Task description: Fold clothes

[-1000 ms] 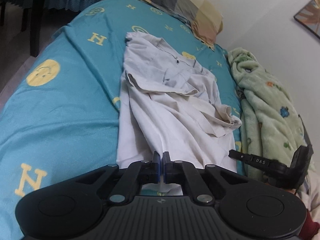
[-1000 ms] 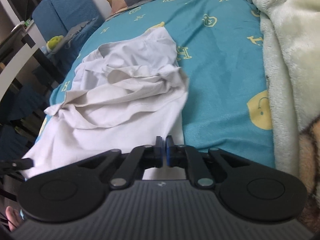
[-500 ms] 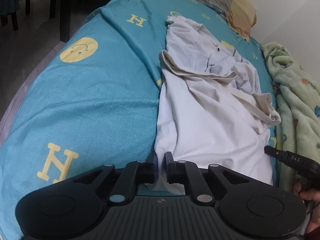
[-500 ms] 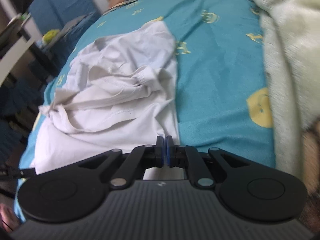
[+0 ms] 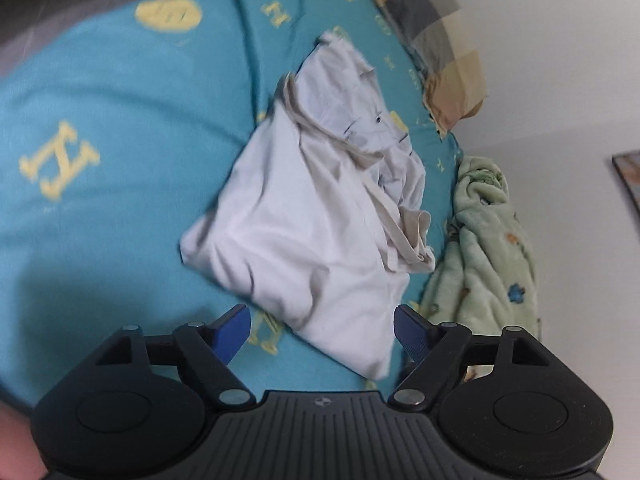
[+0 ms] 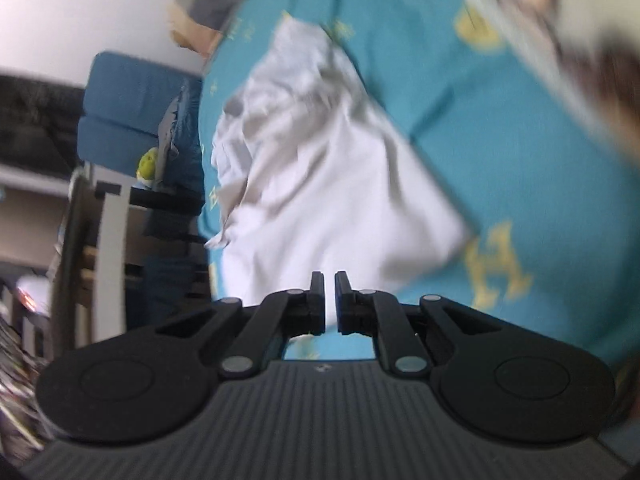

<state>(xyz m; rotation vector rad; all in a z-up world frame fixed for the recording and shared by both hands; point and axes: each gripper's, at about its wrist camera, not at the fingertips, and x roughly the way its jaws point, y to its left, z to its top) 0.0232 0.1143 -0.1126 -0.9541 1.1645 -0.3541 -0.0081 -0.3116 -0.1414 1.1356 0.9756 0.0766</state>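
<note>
Blue pads [image 5: 232, 330] sit on the tips of the left gripper [image 5: 322, 330], and its two fingers are spread wide apart with nothing between them. They hang over the near corner of the white shirt [image 5: 316, 216], but I cannot tell if they touch it. The right gripper [image 6: 329, 298] has its black fingers [image 6: 317, 300] nearly together, with only a thin gap, and no cloth shows inside that gap. This view is blurry, so the small things are hard to make out. The shirt [image 6: 320, 168] lies crumpled on the teal bedsheet [image 5: 100, 216], which has yellow letters and a smiley face on it. The top half of the shirt is bunched up, so the sleeves and collar are hard to tell apart, and the black gripper body hides the lowest bit of the hem. A checked pillow [image 5: 436, 40] lies past the shirt at the head of the bed. A fuzzy green blanket [image 5: 484, 240] is heaped just beside the shirt on the wall side. In the right view, a blue chair [image 6: 128, 108] stands off the far side of the bed, and the brown smear at the top corner is too blurry to name.
</note>
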